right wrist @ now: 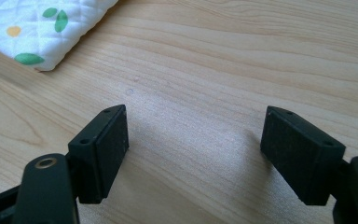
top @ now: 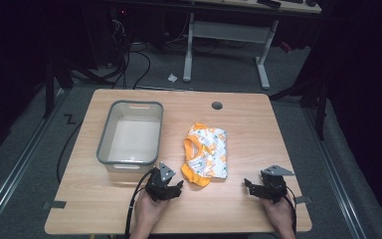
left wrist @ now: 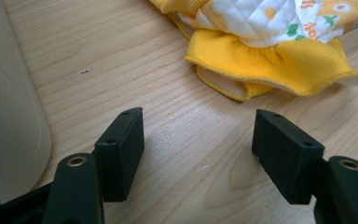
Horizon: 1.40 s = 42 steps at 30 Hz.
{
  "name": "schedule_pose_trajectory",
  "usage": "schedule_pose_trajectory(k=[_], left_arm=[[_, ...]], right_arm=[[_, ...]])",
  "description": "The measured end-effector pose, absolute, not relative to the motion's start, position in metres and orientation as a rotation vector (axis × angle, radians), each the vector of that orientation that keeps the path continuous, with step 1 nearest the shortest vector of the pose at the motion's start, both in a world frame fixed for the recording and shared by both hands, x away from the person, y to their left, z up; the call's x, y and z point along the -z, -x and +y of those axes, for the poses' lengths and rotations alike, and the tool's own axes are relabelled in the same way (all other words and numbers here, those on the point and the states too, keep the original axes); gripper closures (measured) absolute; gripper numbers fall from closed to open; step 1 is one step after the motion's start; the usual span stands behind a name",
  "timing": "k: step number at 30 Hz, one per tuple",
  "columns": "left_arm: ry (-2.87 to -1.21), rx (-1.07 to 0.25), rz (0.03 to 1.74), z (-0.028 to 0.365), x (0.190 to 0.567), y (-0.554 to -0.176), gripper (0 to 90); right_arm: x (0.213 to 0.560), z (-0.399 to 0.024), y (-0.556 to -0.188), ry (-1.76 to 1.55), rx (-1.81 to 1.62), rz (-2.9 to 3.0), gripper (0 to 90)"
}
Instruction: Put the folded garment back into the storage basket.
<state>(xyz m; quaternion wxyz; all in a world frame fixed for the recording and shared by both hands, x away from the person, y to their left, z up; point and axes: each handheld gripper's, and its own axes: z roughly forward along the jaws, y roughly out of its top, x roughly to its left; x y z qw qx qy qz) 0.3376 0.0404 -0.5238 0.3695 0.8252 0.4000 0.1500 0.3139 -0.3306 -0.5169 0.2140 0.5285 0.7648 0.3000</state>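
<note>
A folded child's garment [top: 206, 154], white quilted cloth with orange trim and small prints, lies in the middle of the wooden table [top: 238, 119]. My left gripper [top: 169, 188] rests near the front edge, just left of the garment's orange hem [left wrist: 279, 65], jaws open with only bare wood between them [left wrist: 198, 149]. My right gripper [top: 255, 187] sits at the front right, also open over bare table [right wrist: 193, 149]; a corner of the white quilted cloth [right wrist: 42, 32] lies ahead to its left. Neither gripper touches the garment.
A grey plastic tub [top: 131, 134] stands left of the garment, its pale wall [left wrist: 9, 126] close beside my left gripper. A round cable hole [top: 217, 105] sits at the table's far side. Cables and a white desk frame [top: 226, 45] are on the floor beyond.
</note>
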Motion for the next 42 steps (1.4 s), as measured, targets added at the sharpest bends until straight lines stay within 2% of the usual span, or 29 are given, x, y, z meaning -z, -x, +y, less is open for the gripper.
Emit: schedule_pose_trajectory(k=[28,36,42], left_arm=[[-2.114,-0.391,1.044,0.0399,0.5237,-0.3366,33.5],[-2.114,-0.383,1.046,0.0387,0.5237,-0.3362,30.9],[-2.120,-0.397,1.068,0.0338,0.5237,-0.3347,25.1]], right_arm=[[0.5168,-0.3304,-0.3138,-1.470,-0.831,2.121,23.6],[0.5168,-0.3304,-0.3138,-1.470,-0.831,2.121,23.6],[0.5168,-0.3304,-0.3138,-1.469,-0.831,2.121,23.6]])
